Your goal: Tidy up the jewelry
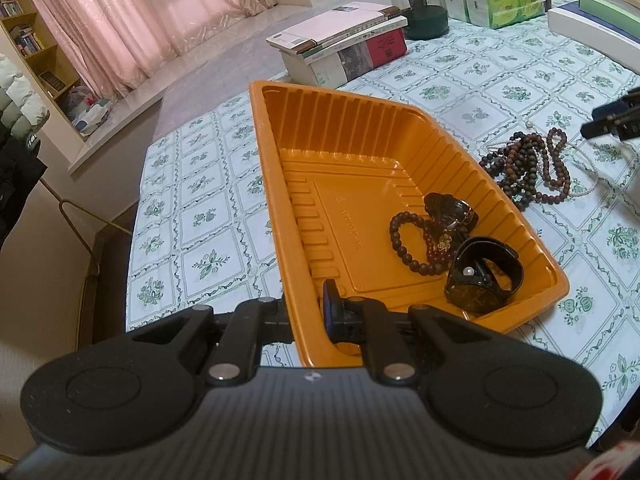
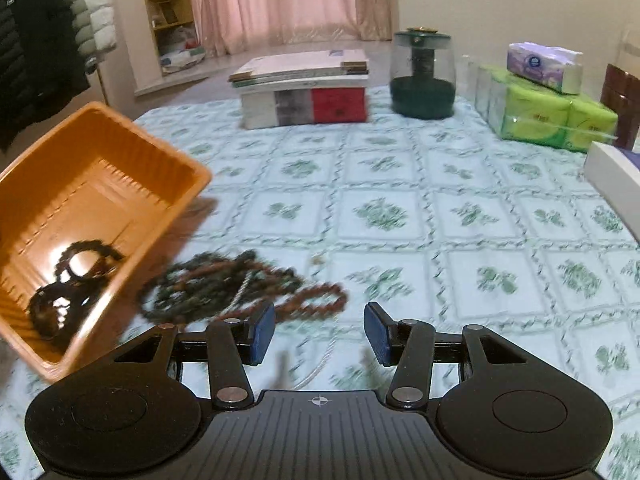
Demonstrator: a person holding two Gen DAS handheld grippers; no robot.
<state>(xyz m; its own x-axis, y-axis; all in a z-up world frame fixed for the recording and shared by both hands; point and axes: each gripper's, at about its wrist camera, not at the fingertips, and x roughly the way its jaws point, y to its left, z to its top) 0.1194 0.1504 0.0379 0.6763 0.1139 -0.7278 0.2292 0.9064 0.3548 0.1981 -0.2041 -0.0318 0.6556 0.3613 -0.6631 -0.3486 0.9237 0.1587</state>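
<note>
My left gripper (image 1: 308,316) is shut on the near wall of the orange tray (image 1: 276,184), one finger inside and one outside. In the tray lie two black watches (image 1: 484,276), a brown bead bracelet (image 1: 412,244) and a dark red one. A heap of brown bead strings (image 1: 528,168) with a thin white strand lies on the cloth right of the tray. My right gripper (image 2: 319,332) is open and empty, just behind that heap (image 2: 240,284). The tray (image 2: 152,140) shows tilted at the left of the right wrist view. The right gripper's tip (image 1: 612,120) shows at the left view's right edge.
A table with a green-flowered cloth (image 2: 440,208). At the back stand stacked books (image 2: 304,96), a dark green glass jar (image 2: 422,76), green tissue packs (image 2: 548,116) with a purple pack on top, and a white box (image 2: 612,172) at right. The table's left edge (image 1: 136,216) drops to the floor.
</note>
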